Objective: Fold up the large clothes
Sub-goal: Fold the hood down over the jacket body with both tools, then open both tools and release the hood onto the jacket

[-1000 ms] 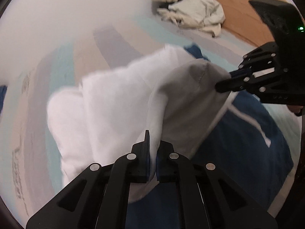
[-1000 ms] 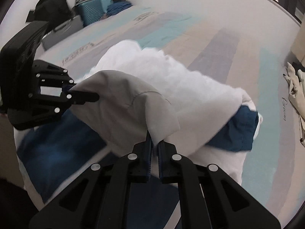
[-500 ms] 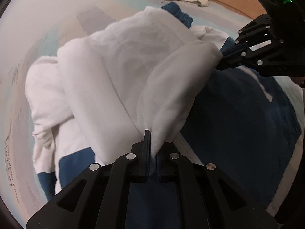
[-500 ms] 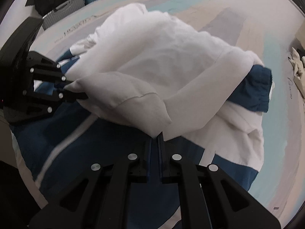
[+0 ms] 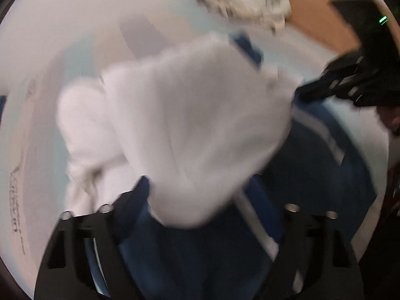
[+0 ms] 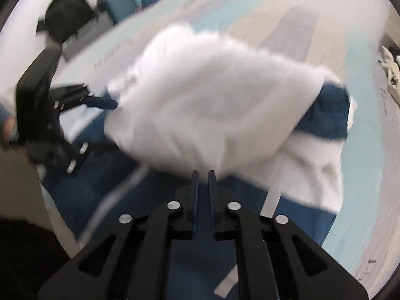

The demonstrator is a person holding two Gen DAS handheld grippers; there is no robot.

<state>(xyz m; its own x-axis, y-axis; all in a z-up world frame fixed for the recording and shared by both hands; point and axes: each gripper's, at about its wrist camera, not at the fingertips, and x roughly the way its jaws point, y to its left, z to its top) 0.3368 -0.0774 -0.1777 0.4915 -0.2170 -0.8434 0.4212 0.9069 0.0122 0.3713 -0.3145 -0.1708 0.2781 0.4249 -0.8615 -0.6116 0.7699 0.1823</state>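
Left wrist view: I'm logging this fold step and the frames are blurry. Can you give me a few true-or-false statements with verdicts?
1. The left gripper has its jaws wide apart. True.
2. The garment is red and black. False: it is white and dark blue.
3. The garment lies on a bare wooden table. False: it lies on a pale striped sheet.
4. A crumpled pale cloth lies beyond the garment. True.
5. The right gripper is spread wider than the left. False: its gap is narrow.
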